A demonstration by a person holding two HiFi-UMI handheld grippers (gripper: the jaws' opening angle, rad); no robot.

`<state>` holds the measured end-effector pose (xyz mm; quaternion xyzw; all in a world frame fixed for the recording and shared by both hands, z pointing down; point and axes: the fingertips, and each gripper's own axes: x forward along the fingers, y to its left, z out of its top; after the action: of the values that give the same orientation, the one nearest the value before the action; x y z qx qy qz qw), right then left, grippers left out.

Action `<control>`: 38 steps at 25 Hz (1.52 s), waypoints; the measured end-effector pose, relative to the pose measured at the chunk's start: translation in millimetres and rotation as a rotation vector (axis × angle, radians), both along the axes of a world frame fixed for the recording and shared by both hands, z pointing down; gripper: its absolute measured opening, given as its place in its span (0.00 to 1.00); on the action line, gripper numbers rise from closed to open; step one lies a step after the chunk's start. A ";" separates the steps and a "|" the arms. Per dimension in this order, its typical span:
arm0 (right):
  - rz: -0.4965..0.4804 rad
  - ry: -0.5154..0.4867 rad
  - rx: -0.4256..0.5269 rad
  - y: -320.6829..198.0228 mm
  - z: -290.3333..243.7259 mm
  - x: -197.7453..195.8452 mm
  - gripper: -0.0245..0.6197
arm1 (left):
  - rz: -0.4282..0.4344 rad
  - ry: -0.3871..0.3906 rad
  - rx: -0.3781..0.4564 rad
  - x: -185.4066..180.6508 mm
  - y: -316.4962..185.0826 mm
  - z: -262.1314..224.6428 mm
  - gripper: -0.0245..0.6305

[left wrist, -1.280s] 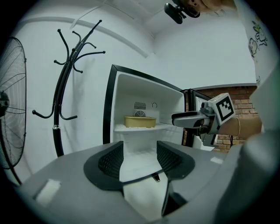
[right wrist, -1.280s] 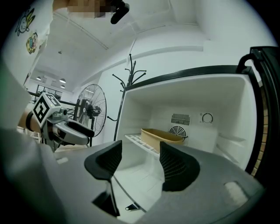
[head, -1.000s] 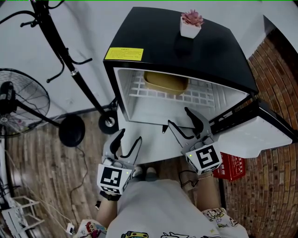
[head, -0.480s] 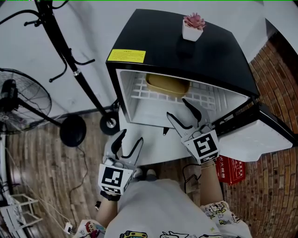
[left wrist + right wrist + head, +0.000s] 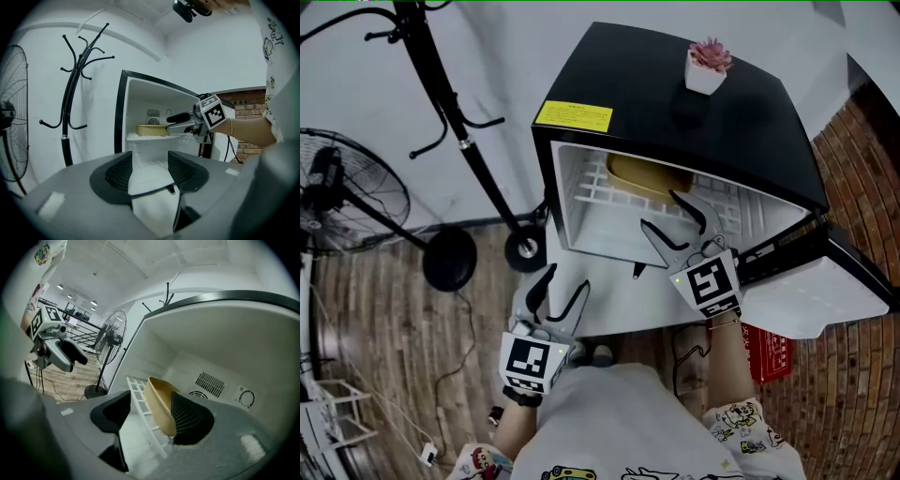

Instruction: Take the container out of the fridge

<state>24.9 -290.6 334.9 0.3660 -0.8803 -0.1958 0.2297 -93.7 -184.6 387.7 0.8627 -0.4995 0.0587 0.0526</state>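
Note:
A shallow tan container (image 5: 647, 178) sits on the white wire shelf (image 5: 591, 192) inside the open black fridge (image 5: 675, 103). My right gripper (image 5: 661, 214) is open and reaches into the fridge mouth, its tips close to the container's front edge without holding it. In the right gripper view the container (image 5: 161, 404) shows between the spread jaws of that gripper (image 5: 149, 414). My left gripper (image 5: 566, 281) is open and empty, held low in front of the fridge. The left gripper view shows the container (image 5: 152, 130) with the right gripper (image 5: 180, 123) beside it, beyond the left gripper (image 5: 149, 171).
The fridge door (image 5: 811, 286) hangs open to the right. A small potted plant (image 5: 709, 64) stands on the fridge top. A black coat stand (image 5: 450, 131) and a floor fan (image 5: 342, 192) stand to the left. A red box (image 5: 769, 352) lies on the wooden floor.
My right gripper has moved forward and up into the fridge opening, toward the container. The left gripper has stayed about where it was.

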 end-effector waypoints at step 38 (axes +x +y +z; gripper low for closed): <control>0.029 0.430 0.042 -12.8 30.7 -2.3 0.34 | -0.007 0.020 -0.008 -5.7 16.9 3.0 0.39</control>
<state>22.6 -303.5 365.7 0.3331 -0.8014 -0.2844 0.4075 -99.4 -167.7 390.6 0.8613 -0.5018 0.0517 0.0613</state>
